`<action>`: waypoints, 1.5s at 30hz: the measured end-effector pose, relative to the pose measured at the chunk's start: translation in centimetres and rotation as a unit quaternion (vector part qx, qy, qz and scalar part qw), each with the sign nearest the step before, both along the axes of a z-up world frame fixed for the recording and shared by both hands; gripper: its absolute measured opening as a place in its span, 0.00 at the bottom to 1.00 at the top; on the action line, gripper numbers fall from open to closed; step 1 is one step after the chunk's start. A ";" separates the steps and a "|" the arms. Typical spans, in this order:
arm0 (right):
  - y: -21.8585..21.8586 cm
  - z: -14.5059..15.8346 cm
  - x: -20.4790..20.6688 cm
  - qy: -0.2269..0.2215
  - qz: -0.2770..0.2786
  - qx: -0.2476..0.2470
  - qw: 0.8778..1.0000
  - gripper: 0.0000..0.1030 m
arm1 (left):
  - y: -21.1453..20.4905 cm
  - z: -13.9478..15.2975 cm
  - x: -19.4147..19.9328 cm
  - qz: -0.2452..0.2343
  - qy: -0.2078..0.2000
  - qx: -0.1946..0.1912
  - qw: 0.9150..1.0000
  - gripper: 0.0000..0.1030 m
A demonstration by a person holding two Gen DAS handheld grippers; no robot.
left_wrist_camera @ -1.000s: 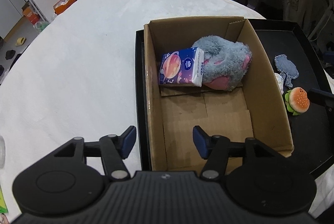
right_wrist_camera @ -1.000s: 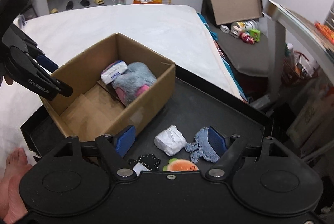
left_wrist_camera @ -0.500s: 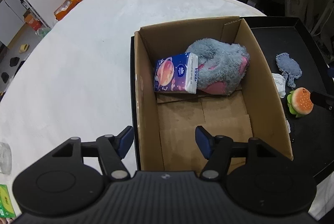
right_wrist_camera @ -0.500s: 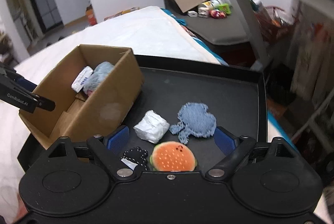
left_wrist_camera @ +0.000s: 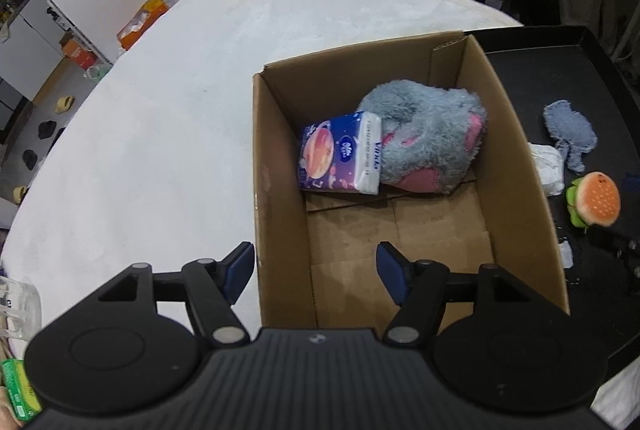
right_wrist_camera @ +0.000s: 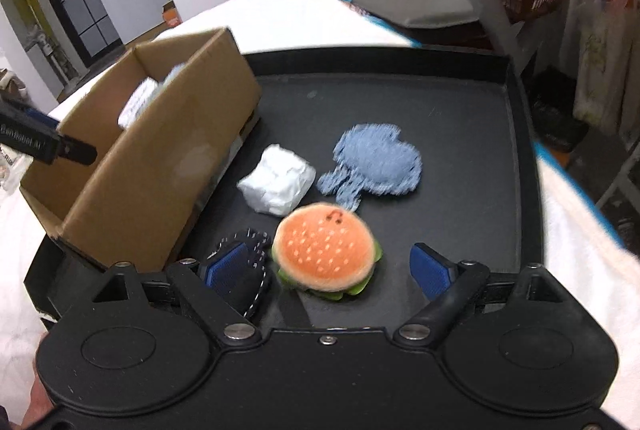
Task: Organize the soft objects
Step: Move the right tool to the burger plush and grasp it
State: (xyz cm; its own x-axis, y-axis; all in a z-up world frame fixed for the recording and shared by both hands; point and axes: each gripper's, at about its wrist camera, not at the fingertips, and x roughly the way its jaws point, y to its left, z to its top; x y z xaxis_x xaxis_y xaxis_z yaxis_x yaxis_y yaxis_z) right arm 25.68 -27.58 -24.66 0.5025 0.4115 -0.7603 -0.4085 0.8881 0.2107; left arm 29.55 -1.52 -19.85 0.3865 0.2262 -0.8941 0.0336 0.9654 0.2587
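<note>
A cardboard box stands on a black tray. In it lie a grey-pink plush toy and a blue tissue pack. On the tray beside the box lie a plush burger, a white wad, a blue knitted piece and a black dotted piece. My right gripper is open, its fingers on either side of the burger, not closed on it. My left gripper is open and empty over the box's near left wall.
The tray sits on a white padded surface. A clear jar and a green packet lie at the left gripper's near left. Shelves and clutter stand beyond the tray's far edge.
My right gripper has moved forward and down to the plush burger, which now lies between its open fingers. The left gripper has drifted slightly and stays open over the box.
</note>
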 end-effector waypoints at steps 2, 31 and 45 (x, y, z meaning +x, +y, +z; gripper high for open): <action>0.1 -0.7 0.0 0.003 0.000 -0.010 1.000 0.80 | 0.0 -0.2 0.2 0.002 0.005 0.005 1.000 0.64; -1.8 1.0 0.2 -0.006 -0.065 -0.019 0.998 0.48 | -1.4 -0.1 0.3 -0.017 -0.001 0.034 0.999 0.66; -0.6 5.4 -0.9 -0.033 -0.074 -0.054 0.995 0.48 | 0.8 1.3 -1.5 -0.018 -0.017 -0.015 1.000 0.66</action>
